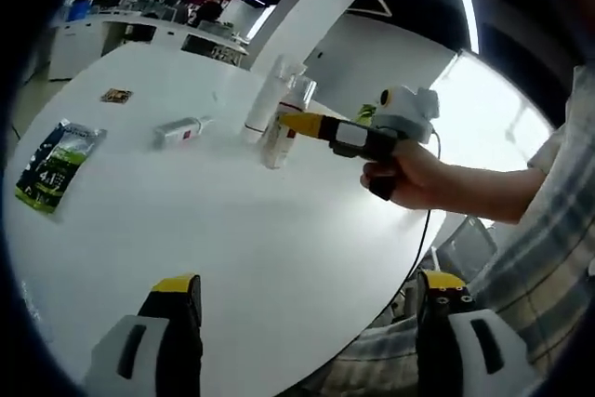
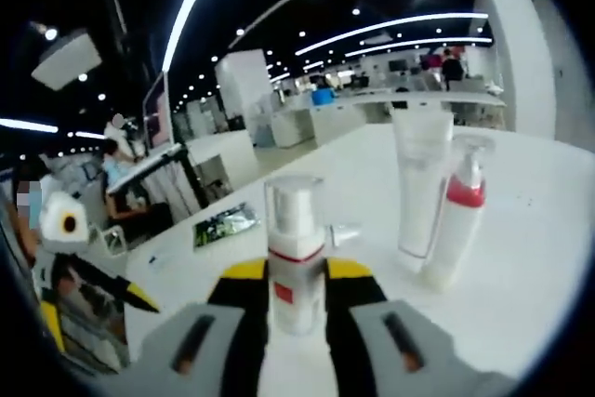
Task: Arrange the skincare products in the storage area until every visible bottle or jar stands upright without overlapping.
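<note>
In the right gripper view my right gripper (image 2: pixel 297 276) has its yellow-tipped jaws closed against a small clear bottle (image 2: pixel 296 258) with a red band, which stands upright on the white table (image 2: pixel 539 230). Beyond it stand a white tube (image 2: pixel 418 183) and a pump bottle (image 2: pixel 456 220) with a red collar, close together. In the left gripper view the same group shows as the tube (image 1: pixel 265 99) and the clear bottle (image 1: pixel 276 146), with the right gripper (image 1: pixel 299 124) held by a hand against it. A small bottle (image 1: pixel 181 130) lies on its side to the left. My left gripper (image 1: pixel 307 290) is open over bare table.
A green sachet (image 1: pixel 56 163) lies near the table's left edge, and a small brown packet (image 1: pixel 116 95) sits farther back. The sachet (image 2: pixel 226 223) also appears behind the clear bottle in the right gripper view. The person's checked sleeve (image 1: pixel 548 220) is at the right. Desks stand in the background.
</note>
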Tool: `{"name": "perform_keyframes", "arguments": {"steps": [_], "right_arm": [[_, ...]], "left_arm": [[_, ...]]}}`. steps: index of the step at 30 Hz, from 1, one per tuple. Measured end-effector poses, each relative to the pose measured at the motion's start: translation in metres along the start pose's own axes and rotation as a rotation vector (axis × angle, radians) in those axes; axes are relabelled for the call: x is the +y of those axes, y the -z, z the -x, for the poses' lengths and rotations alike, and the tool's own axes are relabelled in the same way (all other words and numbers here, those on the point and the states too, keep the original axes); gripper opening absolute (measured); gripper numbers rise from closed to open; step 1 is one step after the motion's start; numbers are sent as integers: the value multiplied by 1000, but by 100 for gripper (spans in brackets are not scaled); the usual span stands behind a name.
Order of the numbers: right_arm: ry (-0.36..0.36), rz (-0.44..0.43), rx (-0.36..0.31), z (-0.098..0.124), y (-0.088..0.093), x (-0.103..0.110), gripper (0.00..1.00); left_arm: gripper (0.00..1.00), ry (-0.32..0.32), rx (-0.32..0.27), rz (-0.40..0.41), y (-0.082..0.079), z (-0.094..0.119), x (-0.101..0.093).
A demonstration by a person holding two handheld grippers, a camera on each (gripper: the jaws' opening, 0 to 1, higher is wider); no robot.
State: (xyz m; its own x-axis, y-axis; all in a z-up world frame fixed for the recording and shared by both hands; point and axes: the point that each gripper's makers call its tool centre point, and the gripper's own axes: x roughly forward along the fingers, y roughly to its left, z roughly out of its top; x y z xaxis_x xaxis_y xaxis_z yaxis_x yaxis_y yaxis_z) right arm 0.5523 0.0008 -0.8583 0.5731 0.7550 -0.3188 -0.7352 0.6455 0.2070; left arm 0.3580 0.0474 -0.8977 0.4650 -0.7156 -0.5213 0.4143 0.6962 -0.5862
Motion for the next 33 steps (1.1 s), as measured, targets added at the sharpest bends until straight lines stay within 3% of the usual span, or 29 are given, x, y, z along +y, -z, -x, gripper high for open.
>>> {"name": "perform_keyframes", "arguments": {"steps": [3, 7, 16, 33], "right_arm": [[5, 28, -44, -6, -2, -10, 20], [15, 64, -41, -18, 8, -21, 20], [71, 107, -86, -31, 14, -45, 20], [128, 131, -94, -40, 23, -60, 20]], "left_arm": [[97, -9, 2, -38, -4, 4, 1], [97, -36, -15, -36, -10, 14, 8], [95, -94, -4, 10, -1, 25, 26], [93, -123, -15, 50, 4, 35, 39]]}}
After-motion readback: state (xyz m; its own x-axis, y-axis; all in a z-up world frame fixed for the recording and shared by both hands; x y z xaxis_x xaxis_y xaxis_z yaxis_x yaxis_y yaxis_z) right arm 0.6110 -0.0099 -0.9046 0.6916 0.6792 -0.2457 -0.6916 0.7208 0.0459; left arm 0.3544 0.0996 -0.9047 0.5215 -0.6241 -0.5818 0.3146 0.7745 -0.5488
